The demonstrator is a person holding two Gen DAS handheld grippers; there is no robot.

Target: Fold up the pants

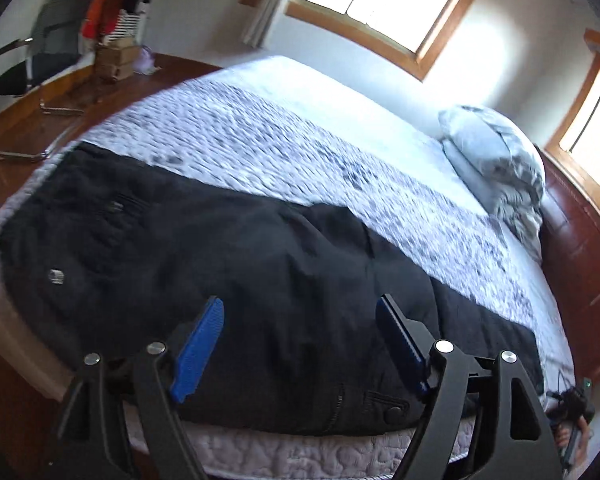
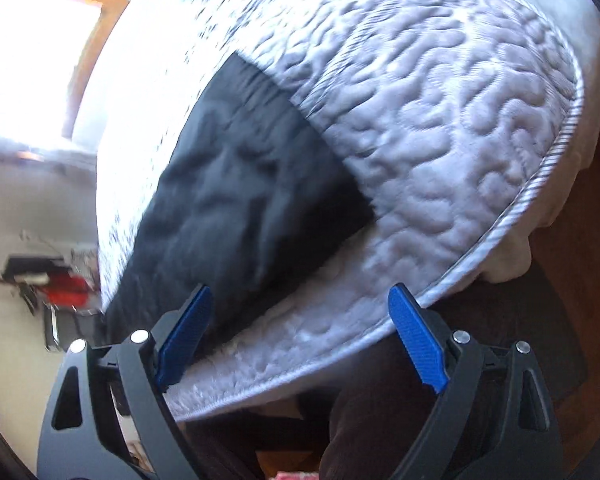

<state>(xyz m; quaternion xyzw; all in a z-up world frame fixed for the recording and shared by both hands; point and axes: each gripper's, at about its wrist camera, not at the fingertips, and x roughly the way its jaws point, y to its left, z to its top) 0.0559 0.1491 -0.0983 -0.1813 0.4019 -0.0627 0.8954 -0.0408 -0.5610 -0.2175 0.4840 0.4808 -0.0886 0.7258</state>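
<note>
Black pants [image 1: 180,248] lie flat and lengthwise along the near edge of the bed, with a button and zip pocket near the front edge. My left gripper [image 1: 300,300] hovers just above them, its blue pads wide apart and nothing between them. In the right wrist view one end of the pants [image 2: 228,184] rests on the quilted mattress cover [image 2: 440,120]. My right gripper [image 2: 300,288] hangs open over the bed's edge beside that end, and its left pad overlaps the dark cloth in the picture. Whether it touches the cloth I cannot tell.
The bed [image 1: 300,140] fills the room's middle, with a pillow [image 1: 496,160] by the dark wooden headboard [image 1: 580,260]. A chair [image 1: 40,48] and stacked boxes [image 1: 116,56] stand on the wood floor beyond. A hand with a dark device [image 1: 572,408] shows at bottom right.
</note>
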